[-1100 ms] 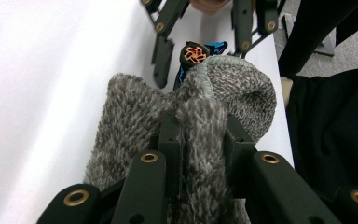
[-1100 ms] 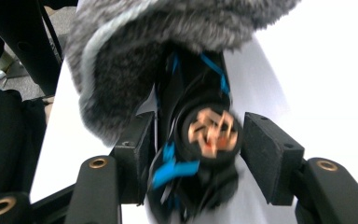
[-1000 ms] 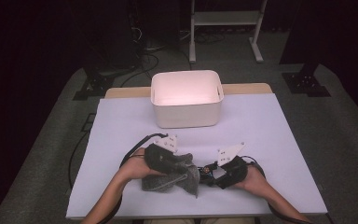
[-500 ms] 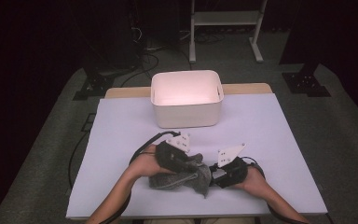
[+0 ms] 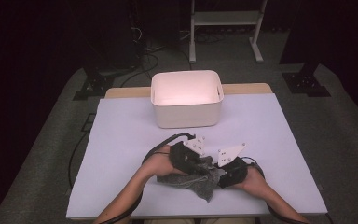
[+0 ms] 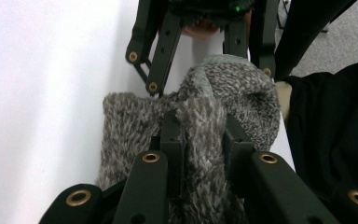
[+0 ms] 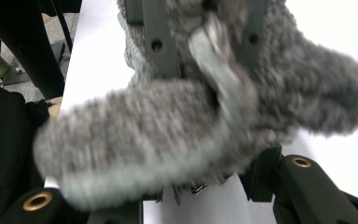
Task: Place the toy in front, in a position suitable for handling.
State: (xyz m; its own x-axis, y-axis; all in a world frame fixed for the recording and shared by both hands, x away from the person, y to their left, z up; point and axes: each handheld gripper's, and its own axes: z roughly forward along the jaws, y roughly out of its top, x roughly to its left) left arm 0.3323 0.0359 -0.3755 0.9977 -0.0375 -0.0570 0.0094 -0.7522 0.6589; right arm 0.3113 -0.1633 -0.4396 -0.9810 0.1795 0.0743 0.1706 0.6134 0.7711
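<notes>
A grey fuzzy sock lies bunched on the white table, near the front edge between both hands. My left gripper is shut on a fold of the sock, which is pinched between its two black jaws. My right gripper faces it from the right. In the left gripper view its fingers stand spread wide around the sock's cuff. In the right gripper view the blurred sock drapes over the spread jaws.
A white rectangular bin stands at the back middle of the table, well beyond the hands. Cables trail from both grippers. Dark floor, a white rack's legs and black stands surround the table.
My left gripper has moved right and slightly away from the front edge, carrying the sock toward the right gripper. The sock is more bunched between the two grippers.
</notes>
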